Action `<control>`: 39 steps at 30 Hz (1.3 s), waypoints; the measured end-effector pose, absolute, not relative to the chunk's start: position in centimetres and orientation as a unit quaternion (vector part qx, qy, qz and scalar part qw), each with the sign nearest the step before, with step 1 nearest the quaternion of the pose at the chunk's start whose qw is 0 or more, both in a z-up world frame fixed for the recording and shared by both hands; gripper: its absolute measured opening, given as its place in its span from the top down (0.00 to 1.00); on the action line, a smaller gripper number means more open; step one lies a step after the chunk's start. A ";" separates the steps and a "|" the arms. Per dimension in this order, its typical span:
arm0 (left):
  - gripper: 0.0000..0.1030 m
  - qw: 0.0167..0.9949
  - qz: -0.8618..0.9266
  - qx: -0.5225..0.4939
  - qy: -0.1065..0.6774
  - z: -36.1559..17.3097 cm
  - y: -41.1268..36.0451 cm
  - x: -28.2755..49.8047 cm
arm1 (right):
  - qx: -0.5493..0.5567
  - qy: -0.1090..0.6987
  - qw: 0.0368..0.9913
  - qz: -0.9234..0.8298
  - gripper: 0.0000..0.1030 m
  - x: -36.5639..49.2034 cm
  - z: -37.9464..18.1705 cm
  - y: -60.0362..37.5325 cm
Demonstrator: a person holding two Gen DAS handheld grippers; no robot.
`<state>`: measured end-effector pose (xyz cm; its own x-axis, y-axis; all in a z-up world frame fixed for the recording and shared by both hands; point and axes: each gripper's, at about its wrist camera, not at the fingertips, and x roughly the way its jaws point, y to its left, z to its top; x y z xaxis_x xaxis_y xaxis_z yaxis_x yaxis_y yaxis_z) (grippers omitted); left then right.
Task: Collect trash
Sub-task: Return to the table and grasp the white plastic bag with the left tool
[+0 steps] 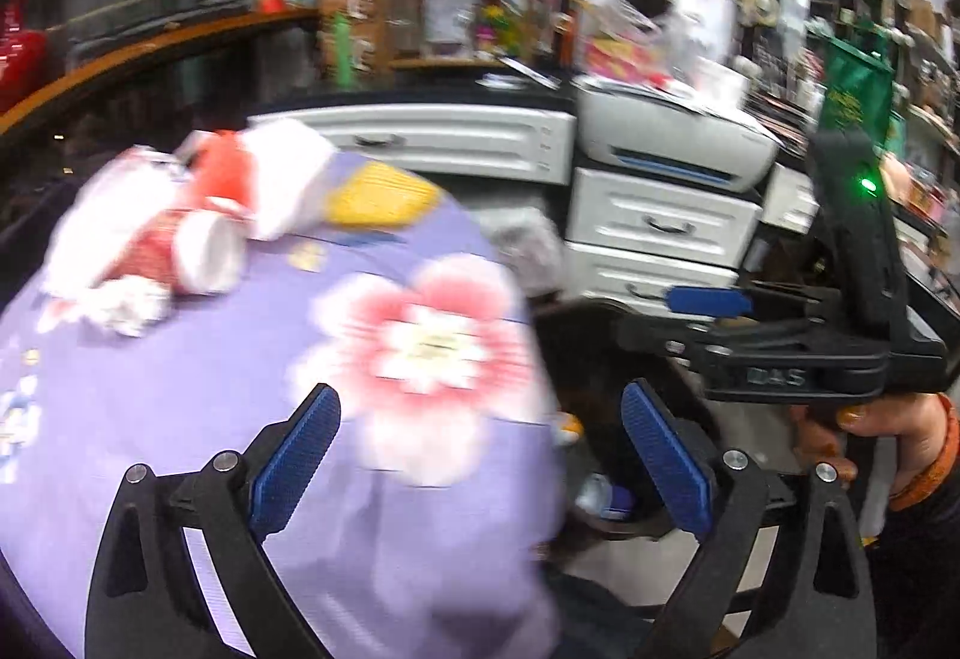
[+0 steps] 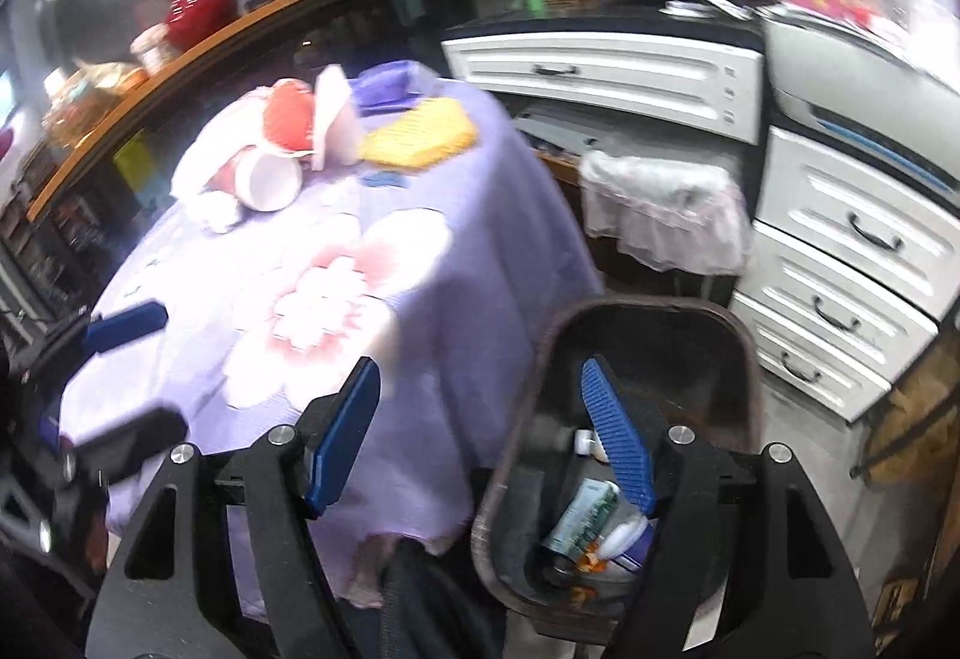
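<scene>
1. Left tongs (image 1: pixel 480 464): spread wide, nothing between the pads. They hang over the near edge of the worktop (image 1: pixel 180 407), which wears a purple cloth with a pink flower print.
2. Right tongs (image 2: pixel 480 440): spread too, empty. They sit above the dark bin (image 2: pixel 744 359) at lower right of the right wrist view, just beside the worktop edge.
3. The bin already holds a green-printed tube (image 2: pixel 582 515) and a few small wrappers, so my read is that 1 drop is done and the next pick is due.
4. Remaining trash sits at the far side of the worktop, upper left in both views: a tipped red-and-white paper cup (image 1: pixel 192 251) with its mouth facing the camera, a crumpled white wad (image 1: pixel 129 302) touching it, an orange-red piece (image 1: pixel 219 173) among white paper behind, and a yellow ribbed pad (image 1: pixel 378 194) just to their right.
5. Step in hand, as I judge it: reach back to that pile.
   - Take the cup first; it is nearest and rigid.
   - Close across its wall, not the rim, since a light cup will roll or crush.
   - Come in low and slow; both views are motion-blurred.
   - Wad: pinch from above, keeping clear of the cloth.
6. I cannot tell whether the yellow pad is trash.
</scene>
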<state>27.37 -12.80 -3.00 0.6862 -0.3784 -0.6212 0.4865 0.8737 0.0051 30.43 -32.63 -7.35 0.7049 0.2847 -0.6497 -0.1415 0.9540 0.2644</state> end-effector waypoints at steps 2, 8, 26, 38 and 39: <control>0.07 0.923 -0.213 0.081 0.309 -2.2 -10.6 28.0 | 0.085 0.356 0.922 0.127 0.29 30.9 -6.4 -31.0; 0.05 0.945 -0.124 0.055 0.296 -0.3 -2.8 31.3 | 0.054 0.341 0.924 0.162 0.27 32.0 -4.5 -26.8; 0.06 0.938 -0.089 -0.056 0.331 -0.2 8.7 45.7 | -0.006 0.334 0.921 0.200 0.27 37.1 -3.0 -19.2; 0.81 0.939 -0.121 -0.082 0.313 -0.7 9.3 46.2 | -0.042 0.326 0.924 0.194 0.27 40.4 -2.7 -16.5; 0.87 0.942 -0.120 -0.074 0.305 -0.5 9.2 45.8 | -0.042 0.325 0.925 0.195 0.27 40.7 -2.7 -16.2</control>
<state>45.78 9.17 -0.46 0.7850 -0.2710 -0.5571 0.1813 0.9604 -0.2118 40.73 -16.23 -2.67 0.7131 0.3326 -0.6171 -0.3876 0.9206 0.0483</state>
